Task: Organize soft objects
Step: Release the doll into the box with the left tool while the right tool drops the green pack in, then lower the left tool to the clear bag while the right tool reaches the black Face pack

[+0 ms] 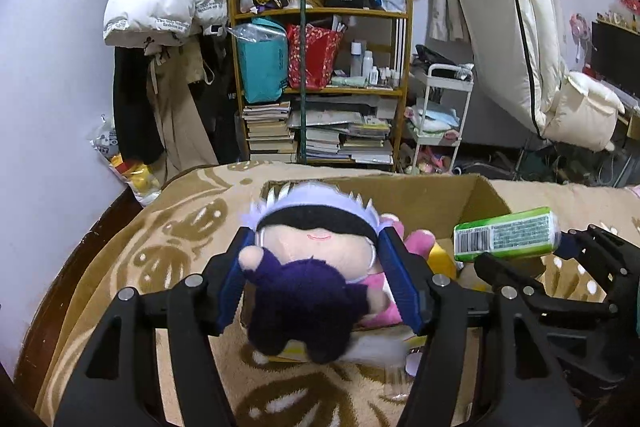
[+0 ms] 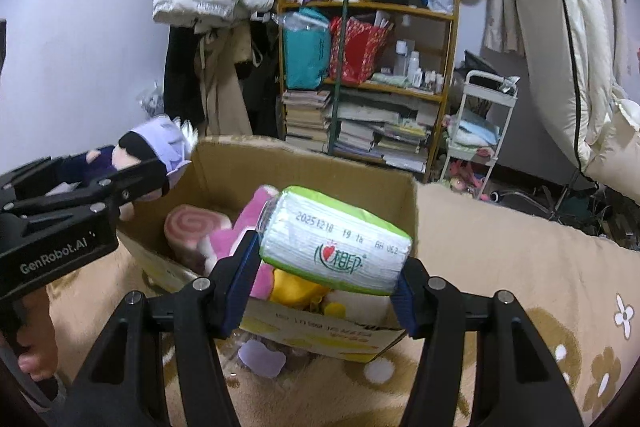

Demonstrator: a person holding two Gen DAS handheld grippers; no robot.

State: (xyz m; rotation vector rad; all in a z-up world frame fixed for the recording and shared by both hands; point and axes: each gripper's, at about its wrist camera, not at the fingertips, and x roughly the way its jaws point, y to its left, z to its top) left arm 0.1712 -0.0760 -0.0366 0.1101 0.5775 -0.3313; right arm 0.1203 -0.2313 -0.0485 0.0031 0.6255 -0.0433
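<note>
Green tissue pack (image 2: 334,241) crosswise, tilted down-right.

Both wrist cameras sit just behind their own fingers, look slightly downward and close over the open cardboard box (image 1: 486,201) on the patterned blanket (image 2: 500,267) toward the bookshelf (image 1: 320,67), and each catches the other gripper at its edge.
</note>
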